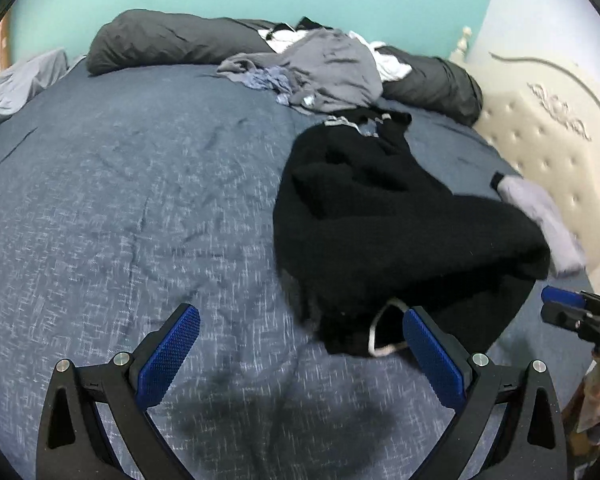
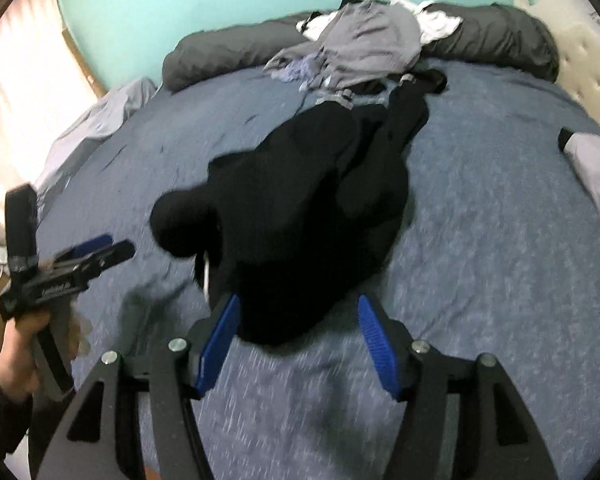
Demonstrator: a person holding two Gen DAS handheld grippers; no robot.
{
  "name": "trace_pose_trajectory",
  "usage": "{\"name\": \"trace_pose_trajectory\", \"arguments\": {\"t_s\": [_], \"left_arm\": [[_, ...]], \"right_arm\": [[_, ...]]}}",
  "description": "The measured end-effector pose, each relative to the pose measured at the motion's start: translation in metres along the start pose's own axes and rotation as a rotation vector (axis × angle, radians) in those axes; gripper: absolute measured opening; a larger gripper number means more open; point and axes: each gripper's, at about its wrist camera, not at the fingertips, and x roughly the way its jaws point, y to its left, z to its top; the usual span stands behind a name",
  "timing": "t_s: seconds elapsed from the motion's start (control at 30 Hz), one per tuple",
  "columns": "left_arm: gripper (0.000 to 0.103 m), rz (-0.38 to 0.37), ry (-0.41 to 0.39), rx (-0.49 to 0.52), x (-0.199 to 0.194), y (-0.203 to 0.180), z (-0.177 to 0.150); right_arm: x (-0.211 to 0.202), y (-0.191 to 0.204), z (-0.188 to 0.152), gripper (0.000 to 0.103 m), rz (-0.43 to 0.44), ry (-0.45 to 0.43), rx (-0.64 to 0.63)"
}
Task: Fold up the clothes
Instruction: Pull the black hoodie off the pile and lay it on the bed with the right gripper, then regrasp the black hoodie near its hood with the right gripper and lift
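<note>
Black garment [image 2: 308,208] crumpled on bed [image 2: 480,240], tools spread

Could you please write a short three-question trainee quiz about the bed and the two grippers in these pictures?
1. True or false: the left gripper is clamped on the crumpled black fleece garment.
2. Which lies farther back, by the dark grey pillows? A) a heap of grey and white clothes B) a red towel
3. Fill in: the right gripper is ____.

Key: 1 false; 2 A; 3 open, with nothing held.
</note>
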Motion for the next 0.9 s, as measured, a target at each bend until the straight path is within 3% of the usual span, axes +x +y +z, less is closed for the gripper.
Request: {"name": "trace_pose_trajectory", "arguments": {"t_s": [0.37, 0.5, 0.7, 0.9], "left_arm": [[0.103, -0.008, 0.068, 0.067, 0.016, -0.013, -0.015], [0.103, 0.005, 0.096, 0.088, 0.029, -0.016, -0.020], [0.096, 0.000, 0.100, 0.088, 0.045, -0.016, -0.024], [0.086, -0.022, 0.107, 0.092, 0.056, -0.015, -0.025]], "right_arm": [[0.029, 0.022, -0.015, 0.062, 0.006, 0.108, -0.055], [0.039, 0.028, -0.014, 0.062, -0.020, 0.108, -0.085], [0.062, 0.032, -0.019, 0.062, -0.018, 0.172, -0.129], [0.073, 0.036, -0.023, 0.058, 0.032, 0.163, -0.135]]}}
